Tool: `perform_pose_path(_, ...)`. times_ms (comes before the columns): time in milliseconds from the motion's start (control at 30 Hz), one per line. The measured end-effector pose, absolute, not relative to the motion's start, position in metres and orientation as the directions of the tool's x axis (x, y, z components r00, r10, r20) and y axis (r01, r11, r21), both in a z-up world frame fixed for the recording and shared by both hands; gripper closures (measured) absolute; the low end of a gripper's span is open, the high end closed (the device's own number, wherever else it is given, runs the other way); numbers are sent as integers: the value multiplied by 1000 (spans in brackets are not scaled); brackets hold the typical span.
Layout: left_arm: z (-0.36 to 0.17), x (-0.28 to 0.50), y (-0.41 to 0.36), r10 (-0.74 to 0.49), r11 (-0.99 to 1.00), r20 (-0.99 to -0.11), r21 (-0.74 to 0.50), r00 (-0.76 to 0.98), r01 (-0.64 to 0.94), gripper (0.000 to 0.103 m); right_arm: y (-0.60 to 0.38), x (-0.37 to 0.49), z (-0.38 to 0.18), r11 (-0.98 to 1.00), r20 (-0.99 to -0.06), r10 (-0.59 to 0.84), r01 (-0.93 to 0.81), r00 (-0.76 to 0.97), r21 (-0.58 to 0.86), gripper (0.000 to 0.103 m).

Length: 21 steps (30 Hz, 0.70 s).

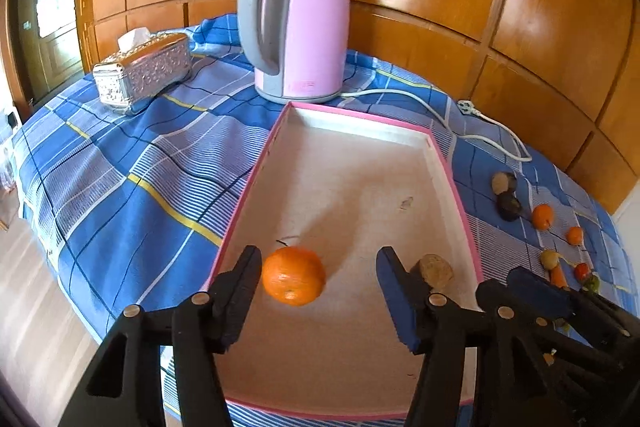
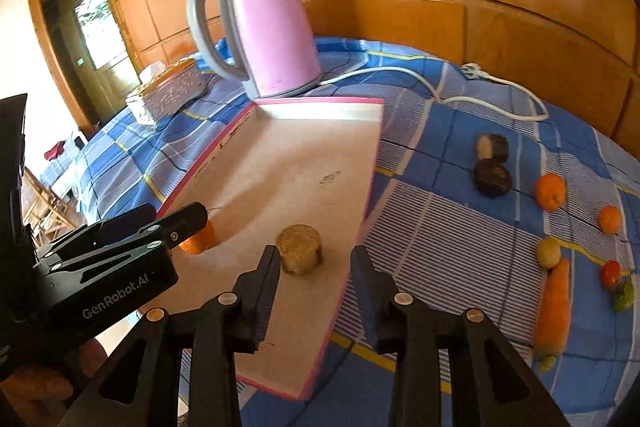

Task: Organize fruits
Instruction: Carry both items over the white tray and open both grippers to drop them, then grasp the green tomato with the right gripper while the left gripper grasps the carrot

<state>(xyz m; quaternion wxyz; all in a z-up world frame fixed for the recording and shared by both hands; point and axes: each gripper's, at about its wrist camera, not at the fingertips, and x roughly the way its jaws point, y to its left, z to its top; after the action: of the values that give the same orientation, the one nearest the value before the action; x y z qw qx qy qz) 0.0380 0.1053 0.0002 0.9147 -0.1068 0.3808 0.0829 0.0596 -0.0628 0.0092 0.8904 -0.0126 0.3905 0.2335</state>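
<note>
A pink-rimmed shallow tray (image 1: pixel 445 163) (image 2: pixel 320 101) lies on the blue checked cloth. In it rest an orange (image 1: pixel 294 275) and a tan cut fruit piece (image 1: pixel 436 270) (image 2: pixel 300 253). My left gripper (image 1: pixel 318 253) is open over the tray's near end; the orange sits loose beside its left finger, well clear of the right one. My right gripper (image 2: pixel 316 251) is open too, with the tan piece just ahead between its fingertips and a gap on the right side. On the cloth to the right of the tray lie dark round fruits (image 2: pixel 493 177), small oranges (image 2: pixel 551 191), a carrot (image 2: pixel 556 303) and a tomato (image 2: pixel 611 273).
A pink electric kettle (image 1: pixel 298 23) stands behind the tray, its white cord (image 1: pixel 416 97) trailing right along the cloth. A silver tissue box (image 1: pixel 144 71) sits at the back left. Wooden wall panels close the back. The table edge and floor lie at the left.
</note>
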Motion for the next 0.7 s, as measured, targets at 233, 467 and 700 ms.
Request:
perform_pose_path(233,2,33,84,40,976,-708,-123,705,-179,43,-87,50,13,921,-694,356,-359,626,148,64)
perform_pose_path(467,7,28,60,-2,990,-692,-102,722,-96,43,-110,42,11,943,-693,314,-297,648,150,64)
perform_pose_path(700,9,27,32,-76,994,-693,-110,717,-1,43,-139,38,8,962,-694,269,-223,668,158,64)
